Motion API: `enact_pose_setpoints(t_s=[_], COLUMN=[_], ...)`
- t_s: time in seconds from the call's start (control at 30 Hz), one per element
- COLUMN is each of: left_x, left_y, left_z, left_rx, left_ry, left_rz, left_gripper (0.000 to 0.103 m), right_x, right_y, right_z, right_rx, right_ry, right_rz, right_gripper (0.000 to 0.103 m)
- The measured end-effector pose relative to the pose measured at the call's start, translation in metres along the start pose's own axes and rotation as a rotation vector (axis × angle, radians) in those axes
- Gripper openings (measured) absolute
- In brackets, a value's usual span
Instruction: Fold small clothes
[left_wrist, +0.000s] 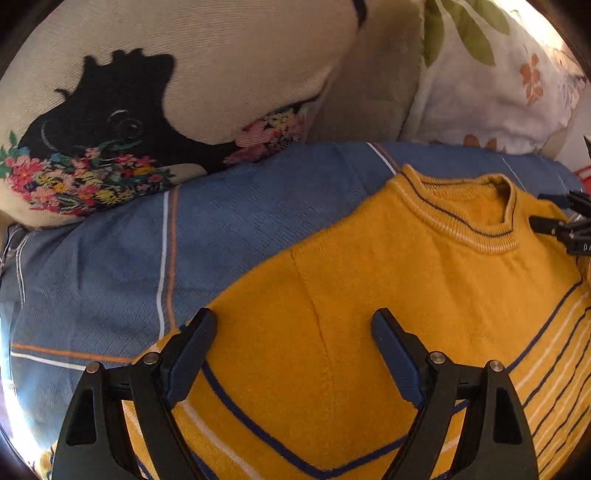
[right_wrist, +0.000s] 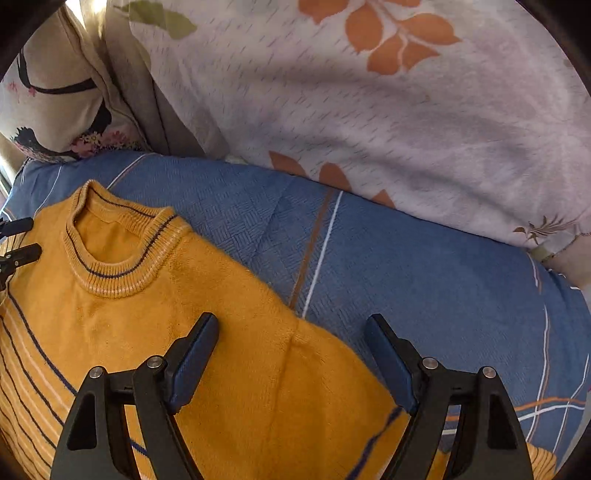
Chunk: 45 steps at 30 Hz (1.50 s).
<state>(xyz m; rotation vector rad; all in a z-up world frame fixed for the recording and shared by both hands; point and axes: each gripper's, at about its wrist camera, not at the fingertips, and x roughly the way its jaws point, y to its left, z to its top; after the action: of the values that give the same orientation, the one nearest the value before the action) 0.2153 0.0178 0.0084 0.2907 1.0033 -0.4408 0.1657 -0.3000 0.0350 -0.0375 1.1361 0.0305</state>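
Mustard sweater (left_wrist: 369, 295) flat on the blue bedspread (left_wrist: 110, 258), collar toward the pillows.
Left gripper (left_wrist: 295, 354) and right gripper (right_wrist: 291, 354) both spread wide, empty, over opposite shoulders. Best pinched at each sleeve seam, folded inward evenly. Beyond: cat-print cushion (left_wrist: 129, 110), leaf-print pillow (right_wrist: 369, 110).

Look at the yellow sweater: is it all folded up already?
No, the yellow sweater lies spread flat on the blue bedspread, collar and sleeves out.
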Motion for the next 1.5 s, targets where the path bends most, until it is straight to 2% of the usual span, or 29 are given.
enact_pose_setpoints(t_s=[0.03,0.07,0.1,0.13,0.2,0.4,0.47,0.53,0.57,0.63,0.7,0.77,0.8,0.83,0.87,0.9,0.93,1.0,1.1,1.2,1.27,1.33,1.43,1.5], left_x=[-0.001,-0.004,-0.008,-0.01,-0.012,-0.012,-0.006,-0.001,-0.001,-0.006,-0.022,-0.045,-0.058,-0.075,-0.093,-0.111,-0.123,-0.152,-0.184,-0.219,-0.239,-0.258,-0.28,-0.293], left_y=[-0.002,-0.003,-0.002,0.0,0.008,0.014,0.013,0.013,0.014,0.017,0.02,0.019,0.019,0.019,0.021,0.022,0.017,0.016,0.009,-0.001,-0.008,-0.012,-0.011,-0.009], left_z=[0.0,0.0,0.001,0.003,0.009,0.032,0.039,0.041,0.04,0.032,0.021,0.007,-0.002,-0.013,-0.026,-0.039,-0.046,-0.073,-0.111,-0.148,-0.174,-0.199,-0.226,-0.24], left_rx=[0.009,0.005,-0.003,-0.019,-0.059,-0.123,-0.139,-0.162,-0.168,-0.19,-0.199,-0.189,-0.188,-0.196,-0.211,-0.233,-0.261,-0.3,-0.35,-0.372,-0.382,-0.392,-0.421,-0.444], left_ry=[0.002,0.0,-0.01,-0.009,-0.015,-0.038,-0.025,-0.021,-0.022,-0.026,-0.062,-0.106,-0.13,-0.158,-0.185,-0.216,-0.249,-0.292,-0.327,-0.384,-0.424,-0.456,-0.496,-0.527], left_rz=[-0.02,-0.044,-0.047,-0.039,-0.038,0.048,0.09,0.17,0.206,0.181,0.158,0.166,0.163,0.154,0.142,0.124,0.105,0.06,0.051,0.069,0.073,0.086,0.084,0.087], left_gripper=[0.071,0.057,0.021,0.006,0.006,0.005,0.005,0.002,0.002,0.002,0.003,0.004,0.011,0.025,0.035,0.054,0.063,0.063,0.064,0.069,0.072,0.072,0.077,0.078], right_x=[-0.001,-0.004,-0.007,-0.011,-0.017,-0.031,-0.029,-0.024,-0.021,-0.03,-0.049,-0.075,-0.088,-0.101,-0.113,-0.123,-0.134,-0.163,-0.187,-0.21,-0.212,-0.21,-0.195,-0.186], right_y=[0.0,0.001,0.001,0.0,0.001,0.0,-0.001,-0.005,-0.009,-0.019,-0.032,-0.045,-0.052,-0.058,-0.065,-0.074,-0.086,-0.105,-0.134,-0.165,-0.182,-0.202,-0.225,-0.242], right_z=[-0.001,-0.002,-0.003,-0.003,-0.001,0.025,0.041,0.051,0.053,0.049,0.035,0.008,-0.01,-0.031,-0.054,-0.078,-0.107,-0.163,-0.24,-0.299,-0.324,-0.34,-0.345,-0.35], right_rx=[0.007,0.014,0.026,0.041,0.042,0.072,0.087,0.114,0.14,0.203,0.247,0.285,0.315,0.336,0.366,0.403,0.452,0.555,0.756,0.914,1.001,1.08,1.166,1.228], right_ry=[-0.007,-0.011,-0.015,-0.015,-0.031,-0.097,-0.111,-0.113,-0.1,-0.121,-0.144,-0.187,-0.23,-0.247,-0.255,-0.26,-0.268,-0.282,-0.325,-0.351,-0.339,-0.323,-0.3,-0.309], right_rz=[0.024,0.068,0.098,0.125,0.114,-0.002,-0.066,-0.137,-0.155,-0.105,-0.034,0.034,0.041,0.059,0.087,0.121,0.158,0.199,0.248,0.164,0.104,0.095,0.052,0.066], right_gripper=[0.074,0.042,0.025,0.015,0.014,0.009,0.0,0.001,0.001,0.002,0.015,0.058,0.064,0.066,0.066,0.066,0.066,0.066,0.066,0.067,0.067,0.067,0.067,0.067])
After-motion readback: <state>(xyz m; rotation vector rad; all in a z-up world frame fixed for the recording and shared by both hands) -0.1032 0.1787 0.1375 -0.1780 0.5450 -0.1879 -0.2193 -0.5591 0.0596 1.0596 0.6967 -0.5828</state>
